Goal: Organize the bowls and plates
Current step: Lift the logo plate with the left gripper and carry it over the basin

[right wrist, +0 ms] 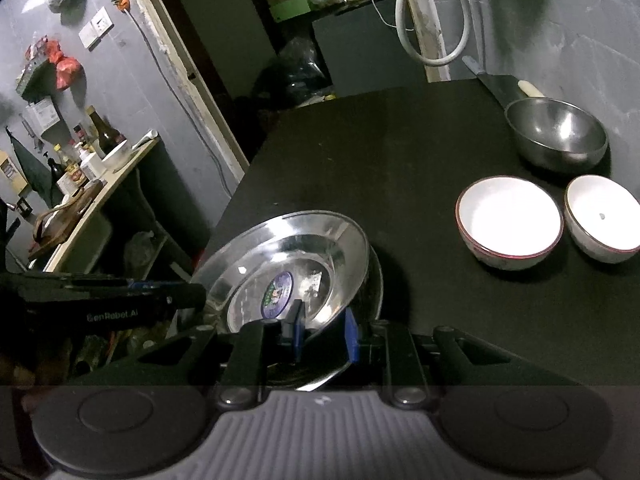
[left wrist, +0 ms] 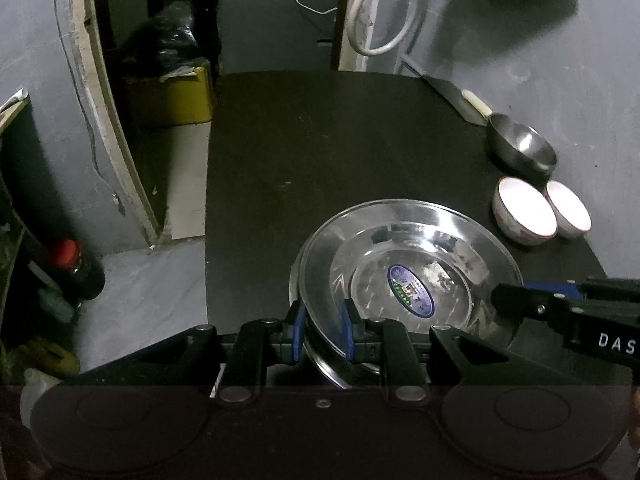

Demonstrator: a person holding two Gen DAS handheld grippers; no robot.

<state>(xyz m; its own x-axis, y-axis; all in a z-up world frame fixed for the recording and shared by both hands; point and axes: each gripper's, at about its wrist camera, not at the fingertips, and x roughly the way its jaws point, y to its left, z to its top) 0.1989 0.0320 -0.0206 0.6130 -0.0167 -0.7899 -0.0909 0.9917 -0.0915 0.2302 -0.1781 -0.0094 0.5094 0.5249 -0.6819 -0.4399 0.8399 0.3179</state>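
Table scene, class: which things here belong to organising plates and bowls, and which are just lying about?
Job:
steel plate, gripped by left gripper and right gripper
steel bowl
two white bowls

Lying about:
cleaver
white hose
bottles

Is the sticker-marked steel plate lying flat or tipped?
Tipped: the steel plate leans above another plate's rim, its edge clamped by the left gripper and right gripper.

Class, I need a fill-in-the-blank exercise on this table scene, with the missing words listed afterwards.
1. Both the left gripper and the right gripper are shut on the rim of the shiny steel ____.
2. Its centre carries an oval blue ____.
3. Beside the round steel bowl stand ____ white ceramic bowls.
4. The black tabletop also holds a ____ with a pale handle.

Missing words: plate; sticker; two; knife
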